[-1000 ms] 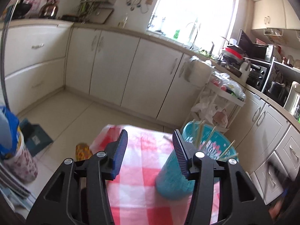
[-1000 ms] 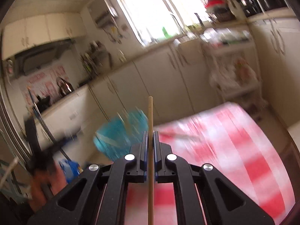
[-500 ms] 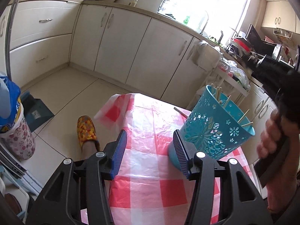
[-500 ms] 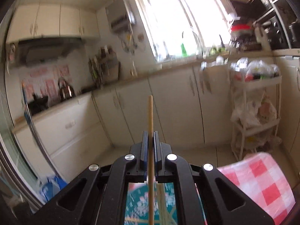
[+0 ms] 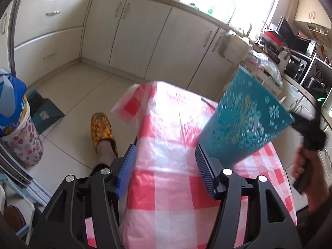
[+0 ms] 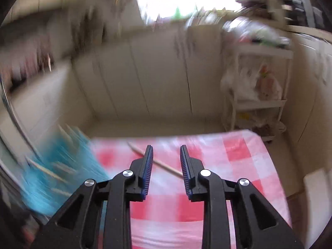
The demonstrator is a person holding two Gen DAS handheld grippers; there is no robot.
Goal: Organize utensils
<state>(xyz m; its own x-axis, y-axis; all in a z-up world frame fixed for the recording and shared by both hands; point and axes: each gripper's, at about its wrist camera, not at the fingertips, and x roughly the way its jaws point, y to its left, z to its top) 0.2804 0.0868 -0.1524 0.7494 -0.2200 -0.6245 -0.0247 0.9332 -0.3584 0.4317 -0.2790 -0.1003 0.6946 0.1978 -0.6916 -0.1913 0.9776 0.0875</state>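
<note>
Left gripper (image 5: 166, 166) is hovering over the near end of the desk (image 5: 166, 197), which is wearing a red-and-white checked cloth; its jaws are standing spread and have just been opening further, with nothing between the blue pads, only cloth showing in the gap. The teal basket (image 5: 247, 120) is sitting just outside the right-hand finger, tilted, wide rim leaning up and to the right; whether it is touching that finger cannot be told. Pale stick tips are poking out past its rim, too small to count. Right gripper (image 6: 166, 166) is pointing down over the same checked cloth, jaws parted a little and just now opening, holding nothing. A wooden chopstick (image 6: 157, 161) is lying flat on the cloth beyond the pads, running diagonally behind the gap, not pinched. In the right wrist view the basket (image 6: 62, 166) is showing as a blue smear at the left of the cloth, sticks blurred inside. In the left wrist view a hand (image 5: 311, 178) is gripping a black handle at the right edge, beside the basket. On the floor left of the desk a foot in a yellow patterned slipper (image 5: 101, 128) is standing, and further left a floral bucket (image 5: 22, 141) with a blue bag in it. Beyond, cream cabinets (image 5: 145, 31) are lining the wall, a white rack (image 6: 261, 78) with bags is standing at the right, and a bright window is glaring above the counter.
</note>
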